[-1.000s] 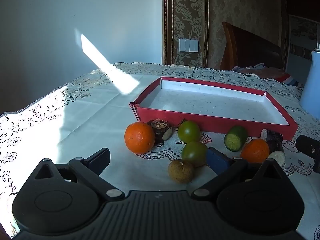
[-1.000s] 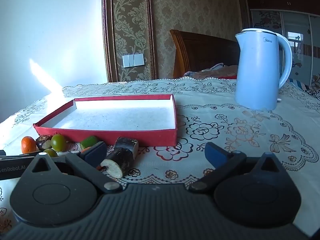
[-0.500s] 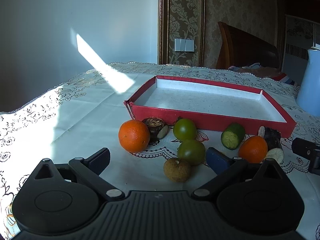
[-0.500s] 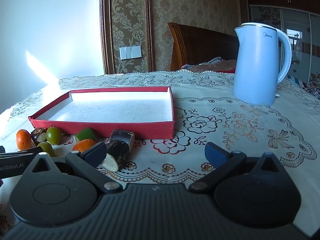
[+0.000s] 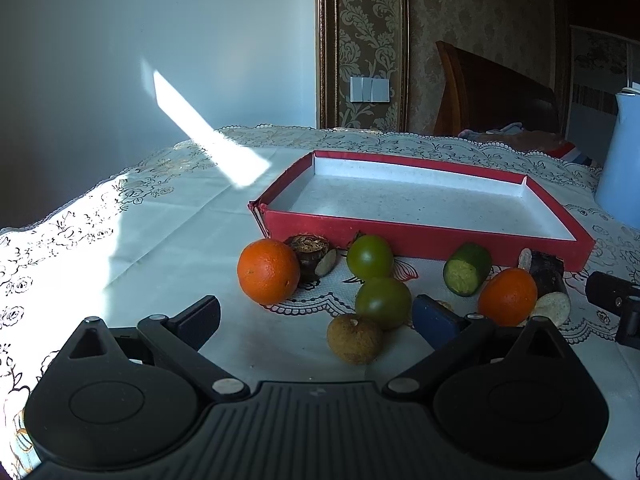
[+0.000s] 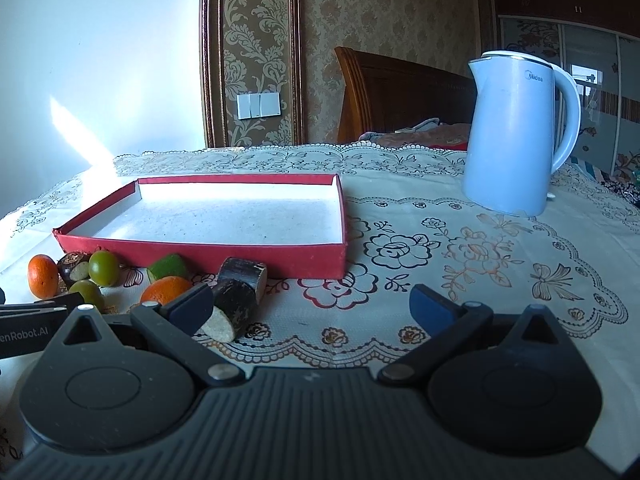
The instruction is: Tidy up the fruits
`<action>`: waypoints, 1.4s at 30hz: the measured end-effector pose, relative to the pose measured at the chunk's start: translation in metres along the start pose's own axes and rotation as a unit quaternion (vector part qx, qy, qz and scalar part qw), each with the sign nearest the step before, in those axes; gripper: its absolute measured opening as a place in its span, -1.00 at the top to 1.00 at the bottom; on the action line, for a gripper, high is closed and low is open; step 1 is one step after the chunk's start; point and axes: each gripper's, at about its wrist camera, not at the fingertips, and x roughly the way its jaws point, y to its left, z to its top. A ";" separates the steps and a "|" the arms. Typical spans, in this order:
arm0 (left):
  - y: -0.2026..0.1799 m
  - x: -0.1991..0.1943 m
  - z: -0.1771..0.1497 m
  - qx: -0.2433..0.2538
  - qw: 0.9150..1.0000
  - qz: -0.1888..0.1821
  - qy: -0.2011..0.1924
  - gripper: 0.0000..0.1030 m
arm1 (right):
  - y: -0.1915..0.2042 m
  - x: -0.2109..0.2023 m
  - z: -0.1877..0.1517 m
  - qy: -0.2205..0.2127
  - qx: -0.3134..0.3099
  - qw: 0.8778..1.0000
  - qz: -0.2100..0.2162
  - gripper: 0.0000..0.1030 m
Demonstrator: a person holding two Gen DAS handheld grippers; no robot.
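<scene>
An empty red tray (image 5: 424, 238) (image 6: 200, 250) lies on the tablecloth. Along its near wall sit an orange (image 5: 268, 271), a dark brown piece (image 5: 309, 249), two green fruits (image 5: 369, 256) (image 5: 383, 302), a brown round fruit (image 5: 354, 338), a cut green piece (image 5: 467, 269), a second orange (image 5: 507, 297) and dark sugarcane pieces (image 5: 548, 276) (image 6: 239, 296). My left gripper (image 5: 316, 316) is open, low before the brown fruit. My right gripper (image 6: 312, 304) is open, its left finger just in front of the sugarcane and second orange (image 6: 165, 289).
A pale blue kettle (image 6: 516, 132) stands at the back right of the table. A wooden chair back (image 6: 400, 96) rises behind the table's far edge. Bare tablecloth (image 5: 120, 232) spreads left of the tray and between the tray and kettle.
Both grippers have drawn slightly back and left from the fruit row. Nothing was taken hold of and no fruit moved.
</scene>
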 end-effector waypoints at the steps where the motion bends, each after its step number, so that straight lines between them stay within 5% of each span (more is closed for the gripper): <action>1: 0.000 0.000 0.000 0.000 1.000 0.000 0.000 -0.99 | 0.000 0.000 0.000 0.000 0.000 1.000 0.001 -1.00; 42: 0.001 0.004 0.000 -0.001 1.000 -0.005 0.013 -0.99 | 0.000 -0.003 0.000 -0.005 -0.003 1.000 0.026 -1.00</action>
